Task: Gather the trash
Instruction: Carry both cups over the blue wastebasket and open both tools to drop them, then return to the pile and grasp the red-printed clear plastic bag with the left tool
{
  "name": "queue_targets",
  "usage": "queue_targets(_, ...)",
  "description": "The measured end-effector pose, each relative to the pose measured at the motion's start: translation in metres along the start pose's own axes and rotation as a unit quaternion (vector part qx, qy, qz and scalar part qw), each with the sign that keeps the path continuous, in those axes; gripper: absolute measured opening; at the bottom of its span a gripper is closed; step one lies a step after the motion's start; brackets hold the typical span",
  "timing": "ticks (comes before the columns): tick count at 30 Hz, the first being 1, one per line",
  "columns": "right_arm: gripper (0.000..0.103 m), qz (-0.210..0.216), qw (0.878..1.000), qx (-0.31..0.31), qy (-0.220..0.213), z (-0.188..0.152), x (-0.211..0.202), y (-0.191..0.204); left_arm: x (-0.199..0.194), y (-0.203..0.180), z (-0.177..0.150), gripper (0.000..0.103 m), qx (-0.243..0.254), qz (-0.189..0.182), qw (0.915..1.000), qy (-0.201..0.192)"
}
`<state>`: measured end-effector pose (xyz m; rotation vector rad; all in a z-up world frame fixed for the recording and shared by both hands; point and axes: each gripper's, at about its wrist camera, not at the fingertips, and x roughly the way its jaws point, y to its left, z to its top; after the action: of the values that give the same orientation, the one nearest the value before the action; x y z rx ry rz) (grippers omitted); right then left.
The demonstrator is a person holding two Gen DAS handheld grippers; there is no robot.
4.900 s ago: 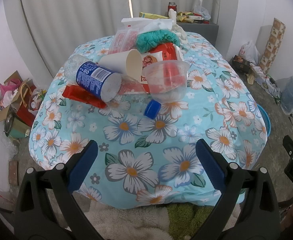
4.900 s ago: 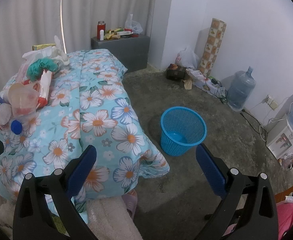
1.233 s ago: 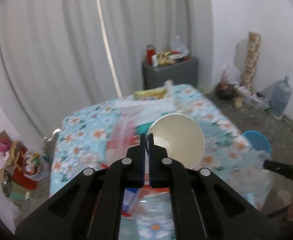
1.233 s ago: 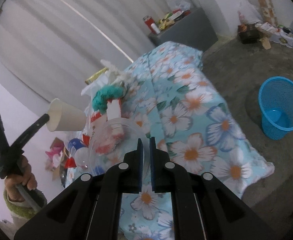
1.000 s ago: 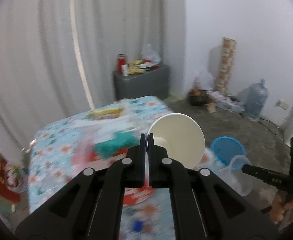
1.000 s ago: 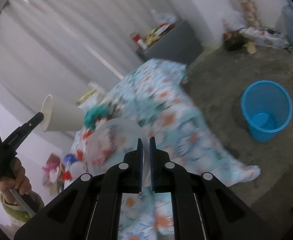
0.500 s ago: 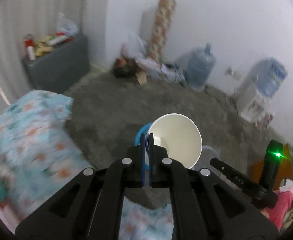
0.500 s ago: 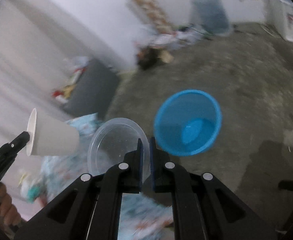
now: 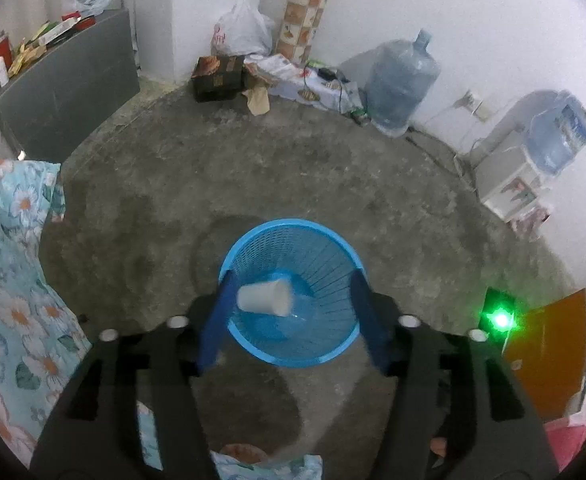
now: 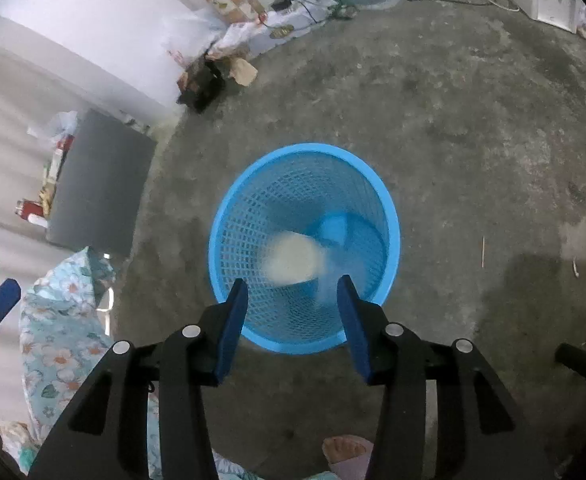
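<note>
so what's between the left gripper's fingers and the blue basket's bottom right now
The white paper cup, on its side inside the blue basket, lies between them in the left wrist view. The left gripper is open and apart from it.

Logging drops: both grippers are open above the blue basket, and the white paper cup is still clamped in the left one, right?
Not quite. The left gripper is open and holds nothing; the left wrist view shows the white paper cup inside the blue basket. The right gripper is open too.
</note>
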<state>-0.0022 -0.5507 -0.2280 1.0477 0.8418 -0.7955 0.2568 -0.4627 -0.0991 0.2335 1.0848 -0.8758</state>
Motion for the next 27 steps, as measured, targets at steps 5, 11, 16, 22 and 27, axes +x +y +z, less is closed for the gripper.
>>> queue_targets(5, 0.061, -0.005, 0.997, -0.046, -0.054, -0.020, -0.042, 0.015, -0.056, 0.003, -0.010, 0.067, 0.012, -0.024, 0.9988, -0.041)
queue_targets(11, 0.087, -0.014, 0.982, -0.120, -0.145, -0.049, -0.114, 0.054, -0.149, 0.011, -0.032, 0.078, 0.009, -0.073, 0.9937, -0.084)
queue_targets(16, 0.097, -0.011, 0.960, -0.188, -0.207, -0.083, -0.172, 0.092, -0.228, 0.036, -0.070, 0.085, -0.003, -0.088, 0.9918, -0.093)
queue_targets(22, 0.097, -0.014, 0.925, -0.271, -0.265, -0.129, -0.223, 0.140, -0.323, 0.095, -0.137, 0.090, -0.056, -0.051, 0.9862, -0.147)
queue_targets(27, 0.097, 0.008, 0.901, -0.342, -0.268, -0.171, -0.244, 0.173, -0.393, 0.162, -0.201, 0.094, -0.154, -0.016, 0.9670, -0.202)
